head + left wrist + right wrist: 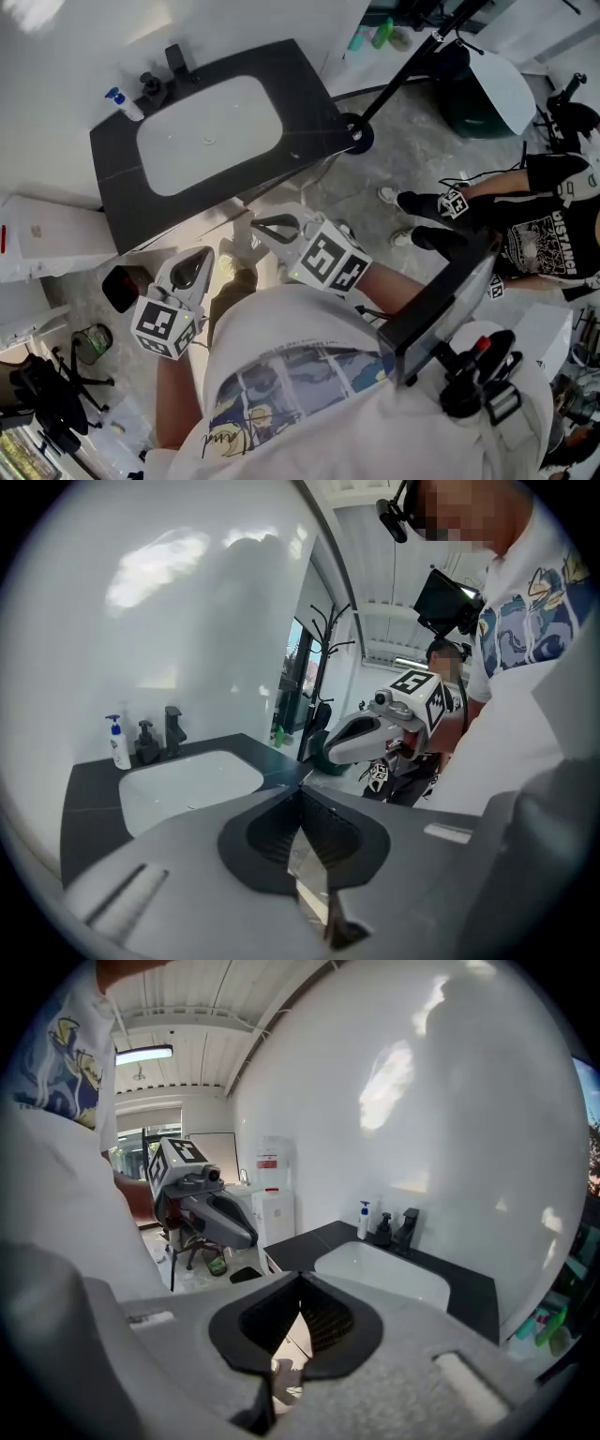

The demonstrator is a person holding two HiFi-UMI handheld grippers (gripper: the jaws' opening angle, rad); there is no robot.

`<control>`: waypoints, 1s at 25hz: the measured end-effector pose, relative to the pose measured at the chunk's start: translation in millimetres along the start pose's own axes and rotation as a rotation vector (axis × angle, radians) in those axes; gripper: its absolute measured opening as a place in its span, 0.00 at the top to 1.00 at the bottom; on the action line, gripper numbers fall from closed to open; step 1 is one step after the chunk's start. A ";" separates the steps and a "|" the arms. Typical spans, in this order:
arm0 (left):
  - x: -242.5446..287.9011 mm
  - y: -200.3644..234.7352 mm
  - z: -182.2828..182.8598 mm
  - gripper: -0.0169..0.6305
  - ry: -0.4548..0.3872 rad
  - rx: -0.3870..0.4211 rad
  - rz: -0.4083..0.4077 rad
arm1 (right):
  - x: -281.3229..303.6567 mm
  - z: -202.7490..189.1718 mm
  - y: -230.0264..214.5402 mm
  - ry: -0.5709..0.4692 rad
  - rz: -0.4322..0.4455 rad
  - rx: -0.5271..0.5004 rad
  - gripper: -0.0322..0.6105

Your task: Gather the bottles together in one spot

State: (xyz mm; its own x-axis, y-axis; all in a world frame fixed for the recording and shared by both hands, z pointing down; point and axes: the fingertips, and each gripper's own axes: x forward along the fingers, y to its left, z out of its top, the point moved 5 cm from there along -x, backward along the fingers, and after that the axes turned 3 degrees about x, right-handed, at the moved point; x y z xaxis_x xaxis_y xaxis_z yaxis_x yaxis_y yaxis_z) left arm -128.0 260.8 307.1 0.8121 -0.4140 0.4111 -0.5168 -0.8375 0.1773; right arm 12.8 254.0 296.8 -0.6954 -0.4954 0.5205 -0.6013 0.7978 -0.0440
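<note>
At the far left stands a white box (pixel 42 234) with a small red mark; its print is too small to read. Next, at the back left corner of the black counter (pixel 309 112), are the bottles: a white bottle (pixel 120 103) with a blue pump, and just beside it a dark pump bottle (pixel 150 87). Both stand up straight, close to the wall. I cannot read their labels. The black tap (pixel 175 59) is next to them, behind the white sink (pixel 206 131). There is a wide strip of counter to the right of the sink. The left gripper (pixel 204 255) and the right gripper (pixel 258 225) are out past the counter's front edge, over the floor and well apart from the bottles. Each has its jaws pressed together with nothing between them, and each wears a cube with black and white squares. At the far right, a person's black shirt (pixel 548 230) reads "DISTANC".
</note>
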 end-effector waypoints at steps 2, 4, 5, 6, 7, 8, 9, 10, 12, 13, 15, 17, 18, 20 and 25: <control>0.4 -20.0 -6.4 0.97 0.015 -0.006 -0.003 | -11.3 -9.1 8.5 0.004 0.008 -0.001 0.95; 0.6 -36.3 -12.5 0.97 0.030 -0.005 -0.001 | -21.1 -17.4 17.0 0.005 0.016 -0.012 0.95; 0.6 -42.4 -14.9 0.97 0.033 -0.004 0.002 | -25.2 -20.3 20.3 0.004 0.018 -0.021 0.95; 0.7 -47.6 -16.9 0.97 0.035 -0.004 0.006 | -29.0 -22.4 22.5 0.001 0.019 -0.029 0.95; 0.9 -52.3 -18.7 0.97 0.037 -0.006 0.008 | -32.5 -24.0 24.1 -0.004 0.017 -0.033 0.95; 1.3 -57.2 -20.6 0.97 0.040 -0.007 0.009 | -36.1 -25.7 25.6 -0.009 0.014 -0.034 0.95; 1.8 -62.2 -22.5 0.97 0.043 -0.006 0.008 | -39.7 -28.2 27.5 -0.011 0.011 -0.034 0.95; 2.4 -66.8 -24.3 0.97 0.047 -0.004 0.005 | -43.1 -31.1 29.4 -0.011 0.007 -0.032 0.95; 3.5 -72.8 -27.6 0.97 0.056 0.003 -0.002 | -48.1 -36.5 32.2 -0.012 -0.002 -0.029 0.95; 4.0 -74.8 -28.7 0.97 0.060 0.007 -0.006 | -50.0 -38.6 33.2 -0.014 -0.007 -0.026 0.95; 6.3 -78.4 -29.2 0.97 0.065 0.012 -0.016 | -54.2 -42.2 34.4 -0.015 -0.017 -0.020 0.95; 10.4 -82.1 -30.1 0.97 0.070 0.018 -0.028 | -59.5 -46.2 34.4 -0.015 -0.031 -0.013 0.95; 12.9 -83.9 -30.2 0.97 0.072 0.021 -0.035 | -62.4 -48.2 34.0 -0.014 -0.039 -0.009 0.95; 18.0 -87.5 -29.2 0.97 0.073 0.027 -0.049 | -68.4 -51.9 32.7 -0.013 -0.055 -0.004 0.95; 31.1 -96.0 -24.3 0.97 0.077 0.046 -0.074 | -81.0 -59.2 25.8 -0.012 -0.082 0.002 0.95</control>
State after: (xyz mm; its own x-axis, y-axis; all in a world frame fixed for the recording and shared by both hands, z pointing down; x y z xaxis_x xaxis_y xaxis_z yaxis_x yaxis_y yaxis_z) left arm -59.7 336.9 324.6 0.8235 -0.3229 0.4664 -0.4414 -0.8812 0.1694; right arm 77.0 335.1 304.0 -0.6480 -0.5633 0.5125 -0.6574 0.7536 -0.0029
